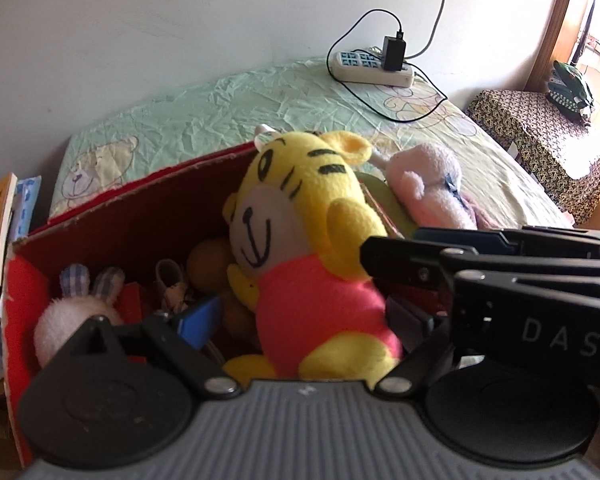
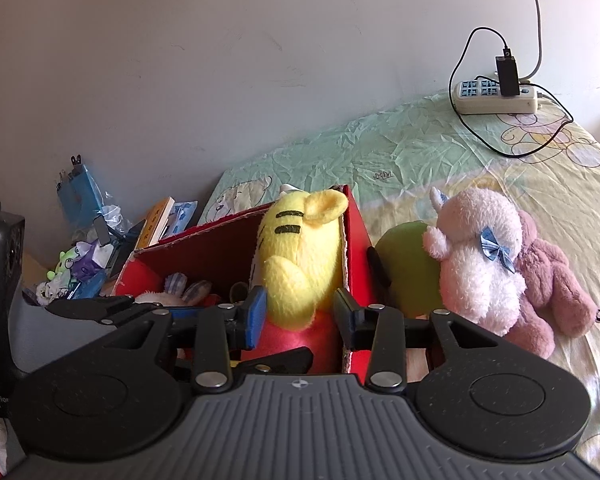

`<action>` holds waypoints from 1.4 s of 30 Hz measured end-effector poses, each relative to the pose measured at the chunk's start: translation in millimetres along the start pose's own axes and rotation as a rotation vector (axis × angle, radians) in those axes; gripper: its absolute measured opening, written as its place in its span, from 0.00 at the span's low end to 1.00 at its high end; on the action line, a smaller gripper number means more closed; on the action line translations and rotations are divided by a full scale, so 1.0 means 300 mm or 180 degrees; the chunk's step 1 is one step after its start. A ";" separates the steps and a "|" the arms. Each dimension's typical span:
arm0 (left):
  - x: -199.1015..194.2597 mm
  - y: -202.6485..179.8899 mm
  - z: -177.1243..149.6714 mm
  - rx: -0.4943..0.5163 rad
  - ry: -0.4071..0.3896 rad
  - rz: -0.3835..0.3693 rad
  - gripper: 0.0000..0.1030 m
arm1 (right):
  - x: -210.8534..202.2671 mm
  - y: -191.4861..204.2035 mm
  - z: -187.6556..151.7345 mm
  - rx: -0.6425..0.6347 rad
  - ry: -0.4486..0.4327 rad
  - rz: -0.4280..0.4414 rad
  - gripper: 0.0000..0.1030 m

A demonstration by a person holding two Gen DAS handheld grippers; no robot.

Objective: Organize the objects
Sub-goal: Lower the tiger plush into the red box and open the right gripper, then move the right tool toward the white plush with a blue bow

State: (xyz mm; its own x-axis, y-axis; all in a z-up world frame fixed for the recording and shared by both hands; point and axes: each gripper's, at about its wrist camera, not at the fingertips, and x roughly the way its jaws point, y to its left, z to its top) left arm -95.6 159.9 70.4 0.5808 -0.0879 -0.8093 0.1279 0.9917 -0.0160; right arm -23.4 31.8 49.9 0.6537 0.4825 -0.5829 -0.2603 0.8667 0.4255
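Fingers of the right gripper (image 2: pixel 300 316) are closed on the tiger plush (image 1: pixel 300 220), one pad against each side of its yellow body. Fingers of the left gripper (image 1: pixel 302 320) stand released: they straddle the tiger's red belly, with a gap showing at the blue pad.

Bed (image 1: pixel 220 112): crumpled green sheet, near edge cut off. Red cardboard box (image 1: pixel 140 208): stands against the bed, base hidden behind the grippers. The tiger sits upright in the box's right-hand corner, head above the rim, legs partly hidden.

Beside the box, on the bed: a pale pink plush (image 2: pixel 480 260), a mauve bear (image 2: pixel 552 280) touching it, and a green toy (image 2: pixel 408 264), mostly hidden between plush and box.

In the box: a rabbit plush (image 1: pixel 68 320) with checked ears; brown round items (image 1: pixel 210 258), not identifiable.
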 end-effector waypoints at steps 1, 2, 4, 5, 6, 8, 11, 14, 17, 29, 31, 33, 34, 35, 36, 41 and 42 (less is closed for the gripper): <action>-0.008 -0.002 -0.002 -0.0002 -0.0009 0.0044 0.85 | -0.008 0.000 -0.003 0.0004 -0.0005 -0.0009 0.39; -0.015 -0.004 -0.005 -0.0002 -0.0017 0.0093 0.85 | -0.015 -0.002 -0.007 0.0016 -0.0010 -0.0021 0.39; -0.032 -0.007 -0.013 -0.0003 -0.0045 0.0174 0.85 | -0.031 -0.003 -0.012 0.0035 -0.0024 -0.0031 0.39; -0.040 -0.011 -0.018 -0.0005 -0.0055 0.0206 0.85 | -0.039 -0.004 -0.016 0.0040 -0.0032 -0.0037 0.39; -0.047 -0.015 -0.022 -0.0003 -0.0055 0.0248 0.85 | -0.049 -0.004 -0.021 0.0037 -0.0042 -0.0051 0.39; -0.055 -0.023 -0.030 -0.0002 -0.0050 0.0358 0.85 | -0.063 -0.002 -0.028 0.0019 -0.0053 -0.0099 0.39; -0.066 -0.039 -0.040 0.0027 -0.0042 0.0509 0.85 | -0.081 -0.004 -0.043 -0.0014 -0.0069 -0.0180 0.39; -0.080 -0.054 -0.050 0.0063 -0.0053 0.0602 0.85 | -0.094 -0.016 -0.057 0.0004 -0.0067 -0.0231 0.39; -0.091 -0.069 -0.059 0.0104 -0.0061 0.0690 0.85 | -0.109 -0.029 -0.072 0.0037 -0.0074 -0.0263 0.39; -0.096 -0.125 -0.054 0.0040 0.0019 0.0975 0.85 | -0.136 -0.133 -0.094 0.0083 0.0023 -0.0291 0.41; -0.089 -0.136 -0.045 -0.0041 0.0063 0.0999 0.85 | -0.132 -0.154 -0.083 0.0067 0.0076 -0.0253 0.41; -0.087 -0.155 -0.038 -0.0071 0.0072 0.1043 0.85 | -0.137 -0.173 -0.072 0.0033 0.0112 -0.0205 0.41; -0.085 -0.168 -0.033 -0.0083 0.0071 0.1090 0.85 | -0.140 -0.182 -0.067 0.0007 0.0125 -0.0187 0.42; -0.083 -0.179 -0.027 -0.0108 0.0079 0.1126 0.85 | -0.141 -0.194 -0.060 -0.0017 0.0147 -0.0175 0.42; -0.082 -0.191 -0.022 -0.0146 0.0083 0.1136 0.85 | -0.142 -0.208 -0.053 -0.0042 0.0182 -0.0161 0.43; -0.079 -0.270 0.008 -0.0234 0.0062 0.1192 0.85 | -0.156 -0.286 -0.025 -0.0121 0.0270 -0.0080 0.44; -0.078 -0.287 0.013 -0.0242 0.0052 0.1203 0.85 | -0.158 -0.305 -0.019 -0.0113 0.0285 -0.0058 0.44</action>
State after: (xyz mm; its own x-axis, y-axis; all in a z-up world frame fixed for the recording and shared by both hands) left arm -117.0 76.3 92.9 0.5626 0.2862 -0.7756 -0.1533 0.9580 0.2423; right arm -34.5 -69.7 34.7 0.5927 0.4747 -0.6506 -0.2751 0.8786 0.3904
